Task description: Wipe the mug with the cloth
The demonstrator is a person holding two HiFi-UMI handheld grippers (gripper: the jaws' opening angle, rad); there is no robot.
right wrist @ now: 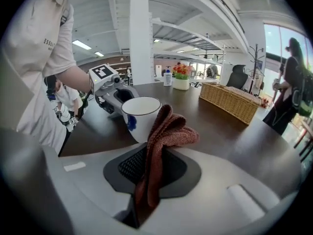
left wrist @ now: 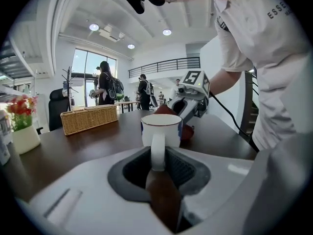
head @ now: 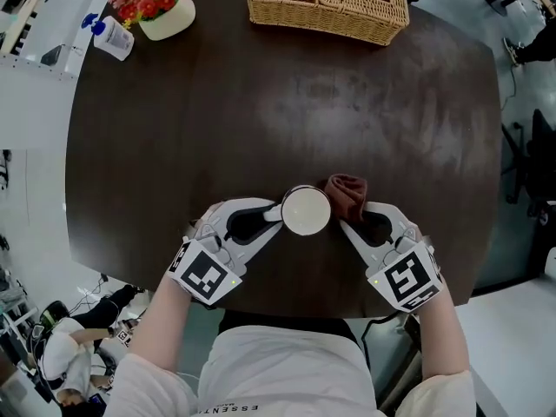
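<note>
A white mug (head: pixel 306 209) with a thin dark rim stands near the table's front edge. My left gripper (head: pixel 276 215) is shut on the mug's handle (left wrist: pixel 157 152), which sits between the ribbed pads. My right gripper (head: pixel 346 221) is shut on a reddish-brown cloth (head: pixel 347 193). In the right gripper view the cloth (right wrist: pixel 164 141) bunches up between the jaws and rests against the mug's (right wrist: pixel 140 116) side. In the left gripper view the mug (left wrist: pixel 161 129) stands upright with the cloth (left wrist: pixel 188 130) and the right gripper (left wrist: pixel 184 105) behind it.
A wicker basket (head: pixel 327 3) stands at the table's far edge. A white pot of red and pink flowers (head: pixel 159 4) and a spray bottle (head: pixel 109 35) sit at the far left. The dark table's (head: pixel 261 102) front edge lies just below both grippers. People stand in the background.
</note>
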